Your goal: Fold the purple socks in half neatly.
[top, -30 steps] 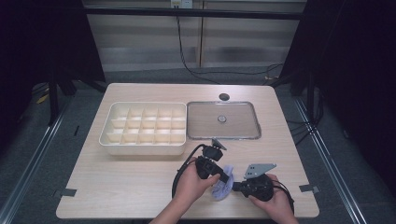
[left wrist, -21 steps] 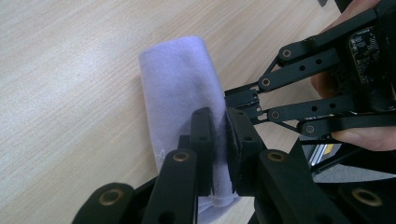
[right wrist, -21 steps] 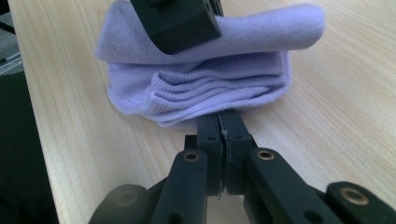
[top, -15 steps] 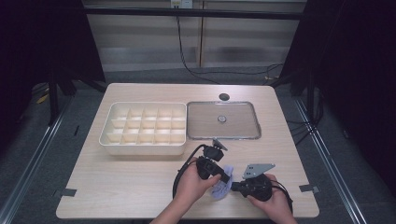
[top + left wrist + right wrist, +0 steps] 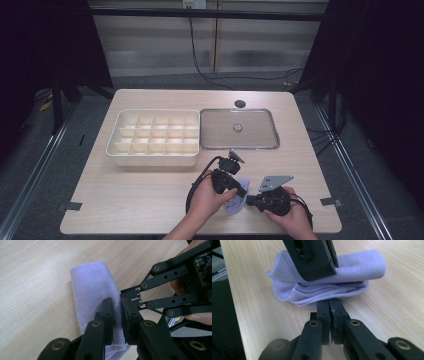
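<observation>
The pale wooden table (image 5: pixel 150 200) stood on a grey carpeted floor (image 5: pixel 45 180), its top evenly lit from above. Metal rails (image 5: pixel 30 185) ran along the floor on either side. Behind the table a light panelled wall (image 5: pixel 150 45) faced the camera, with a black cable (image 5: pixel 200 55) hanging down it to the floor. Dark curtains (image 5: pixel 380 75) closed in both sides, leaving the corners in shadow.

A cream compartment tray (image 5: pixel 154 138) is sitting on the wooden table (image 5: pixel 125 200), its grid of small cells lying open. Just beside it on the right, a clear rectangular lid (image 5: pixel 239 128) with a small round knob (image 5: pixel 237 127) is lying flat. A dark round grommet (image 5: pixel 240 103) is showing near the table's far edge.
</observation>
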A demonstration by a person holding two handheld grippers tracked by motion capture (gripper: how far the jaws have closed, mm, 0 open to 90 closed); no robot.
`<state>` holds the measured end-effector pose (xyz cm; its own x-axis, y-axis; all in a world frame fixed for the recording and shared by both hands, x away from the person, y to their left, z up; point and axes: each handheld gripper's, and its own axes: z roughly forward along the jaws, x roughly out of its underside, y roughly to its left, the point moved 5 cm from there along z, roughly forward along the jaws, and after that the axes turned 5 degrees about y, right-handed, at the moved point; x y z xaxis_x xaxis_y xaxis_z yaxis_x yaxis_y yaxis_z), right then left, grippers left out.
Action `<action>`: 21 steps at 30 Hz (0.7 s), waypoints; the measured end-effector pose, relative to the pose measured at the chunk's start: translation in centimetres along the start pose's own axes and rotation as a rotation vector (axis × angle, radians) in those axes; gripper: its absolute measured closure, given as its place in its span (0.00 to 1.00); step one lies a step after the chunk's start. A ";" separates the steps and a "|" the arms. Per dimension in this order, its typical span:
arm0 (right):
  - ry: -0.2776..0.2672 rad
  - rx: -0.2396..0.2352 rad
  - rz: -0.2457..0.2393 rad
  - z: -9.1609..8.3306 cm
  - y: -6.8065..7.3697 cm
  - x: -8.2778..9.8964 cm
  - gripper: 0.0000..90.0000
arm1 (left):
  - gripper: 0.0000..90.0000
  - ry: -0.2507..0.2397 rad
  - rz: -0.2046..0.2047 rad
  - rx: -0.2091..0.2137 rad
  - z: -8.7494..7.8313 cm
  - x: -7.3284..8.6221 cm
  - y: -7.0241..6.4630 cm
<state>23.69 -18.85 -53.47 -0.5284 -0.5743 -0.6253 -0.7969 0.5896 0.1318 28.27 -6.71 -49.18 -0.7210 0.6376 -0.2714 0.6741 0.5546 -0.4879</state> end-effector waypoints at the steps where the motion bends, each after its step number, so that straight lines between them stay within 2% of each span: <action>1: 0.003 0.001 0.000 0.0 0.0 0.0 0.97 | 0.90 -0.012 -0.015 -0.006 0.1 0.0 -0.1; 2: 0.004 0.002 -0.001 0.0 0.0 0.0 0.98 | 0.90 0.001 -0.002 -0.011 0.2 0.1 0.0; 5: 0.010 -0.001 0.000 -0.1 0.0 0.0 1.00 | 0.90 -0.006 -0.012 -0.011 0.4 0.1 0.0; 11: 0.011 0.006 0.011 -0.4 -0.3 0.3 1.00 | 0.89 -0.001 0.002 -0.013 0.8 0.1 -0.1; 21: -0.036 0.035 0.060 -1.9 -1.6 0.7 1.00 | 0.87 0.002 0.014 -0.010 1.3 0.3 -0.3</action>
<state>24.01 -21.26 -52.66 -0.5634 -0.5171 -0.6444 -0.7532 0.6419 0.1434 27.66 -7.41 -50.16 -0.7109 0.6467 -0.2763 0.6860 0.5509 -0.4754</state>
